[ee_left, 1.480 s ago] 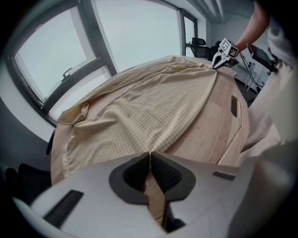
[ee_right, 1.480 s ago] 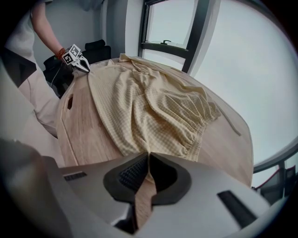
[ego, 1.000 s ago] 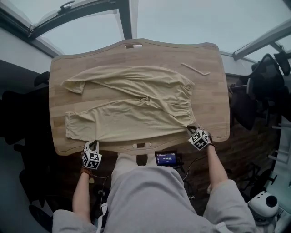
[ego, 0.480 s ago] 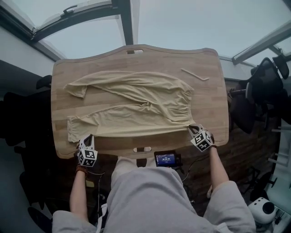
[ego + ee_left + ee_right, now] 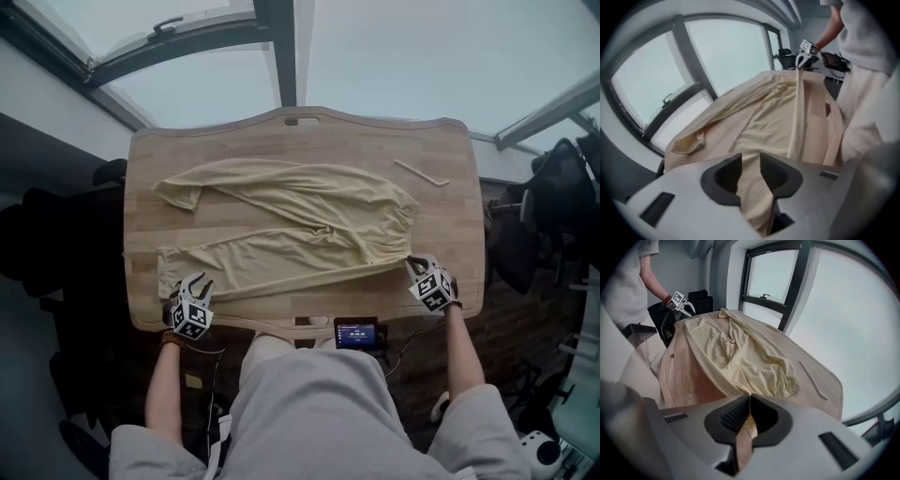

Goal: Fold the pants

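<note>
One pair of pants [image 5: 281,220] lies spread on one tabletop [image 5: 441,216]. Two claws: left claw [image 5: 198,281] opening, leg hem loose between its jaws; right claw [image 5: 412,263] clamped on the waistband corner.

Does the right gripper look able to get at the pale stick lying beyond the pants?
Probably not yet: the right gripper is shut on the pants; otherwise only bare table lies before the stick.

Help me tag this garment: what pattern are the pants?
Pale beige pants, fine check; clearest in right gripper view.
</note>
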The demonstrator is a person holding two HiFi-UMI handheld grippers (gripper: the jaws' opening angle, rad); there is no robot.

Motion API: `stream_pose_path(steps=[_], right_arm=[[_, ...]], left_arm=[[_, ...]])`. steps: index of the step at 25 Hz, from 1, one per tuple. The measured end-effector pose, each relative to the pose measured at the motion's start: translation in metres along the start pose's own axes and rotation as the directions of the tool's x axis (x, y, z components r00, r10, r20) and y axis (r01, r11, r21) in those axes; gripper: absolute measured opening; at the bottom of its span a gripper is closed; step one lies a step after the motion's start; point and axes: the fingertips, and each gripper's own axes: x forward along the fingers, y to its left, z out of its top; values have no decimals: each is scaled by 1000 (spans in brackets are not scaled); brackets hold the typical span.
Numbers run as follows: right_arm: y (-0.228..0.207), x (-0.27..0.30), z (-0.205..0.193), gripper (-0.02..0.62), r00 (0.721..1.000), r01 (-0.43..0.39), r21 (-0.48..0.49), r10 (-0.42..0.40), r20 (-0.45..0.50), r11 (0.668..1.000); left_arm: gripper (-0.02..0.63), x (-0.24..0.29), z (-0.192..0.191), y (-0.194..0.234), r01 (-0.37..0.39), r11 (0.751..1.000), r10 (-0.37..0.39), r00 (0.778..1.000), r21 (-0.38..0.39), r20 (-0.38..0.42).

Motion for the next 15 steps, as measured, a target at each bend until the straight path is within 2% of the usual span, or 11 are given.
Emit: stream_pose_path(steps=[3,5,8,10,12,13,15], right_arm=[[0,9,-3,14,1000,-6,10,6,-23,1000],[0,12,-4,14,999,-9,13,9,-38,1000],[-1,13,-3,14,998,-12,12,13,-57,1000],[-2,13,-1,14,998,-13,8,14,-68,1000],[-3,14,1,14,997,-14,3,15,-78,1000],[-4,14,2,14,996,-15,1,15,-83,1000],[-4,14,2,14,996,-15,-1,15,-90,1000]], left_arm=[[178,4,-46,-39,135,987,-125,986,82,-113],[201,7,-71,-55,187,975,-164,970,117,-181],[215,14,-97,-61,187,974,-150,954,125,-260],[212,18,-105,-60,180,979,-147,949,95,-280],[171,18,-105,-57,169,984,-147,953,62,-264],[37,17,-104,-54,154,987,-139,959,44,-247],[14,12,-100,-46,137,990,-138,970,-17,-201]])
